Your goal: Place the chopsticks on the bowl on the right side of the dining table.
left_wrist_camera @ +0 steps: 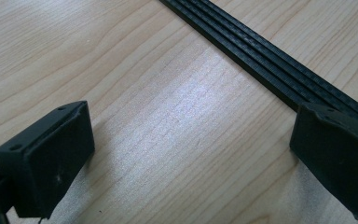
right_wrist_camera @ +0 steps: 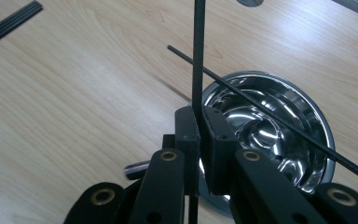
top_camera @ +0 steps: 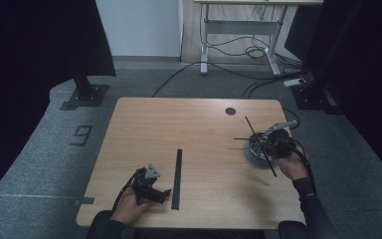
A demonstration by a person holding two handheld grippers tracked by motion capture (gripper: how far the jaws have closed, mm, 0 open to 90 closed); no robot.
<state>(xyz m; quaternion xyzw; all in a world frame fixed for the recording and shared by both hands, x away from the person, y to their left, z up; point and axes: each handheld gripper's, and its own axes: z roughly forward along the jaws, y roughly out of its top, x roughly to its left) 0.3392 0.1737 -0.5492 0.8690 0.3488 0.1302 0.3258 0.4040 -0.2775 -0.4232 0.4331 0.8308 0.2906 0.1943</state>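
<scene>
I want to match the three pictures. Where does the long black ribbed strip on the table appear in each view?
High view: the black ribbed strip lies lengthwise at centre, just right of the left tongs.
Left gripper view: it runs diagonally from top centre to the right edge, behind the right jaw.
Right gripper view: its end shows in the top left corner.
Shared landmark: the wooden table.

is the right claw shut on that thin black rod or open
Shut: the right claw has both jaws pressed against the thin black rod, above the steel bowl.

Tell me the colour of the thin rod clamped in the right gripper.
Black; the rod shows best in the right gripper view.
</scene>
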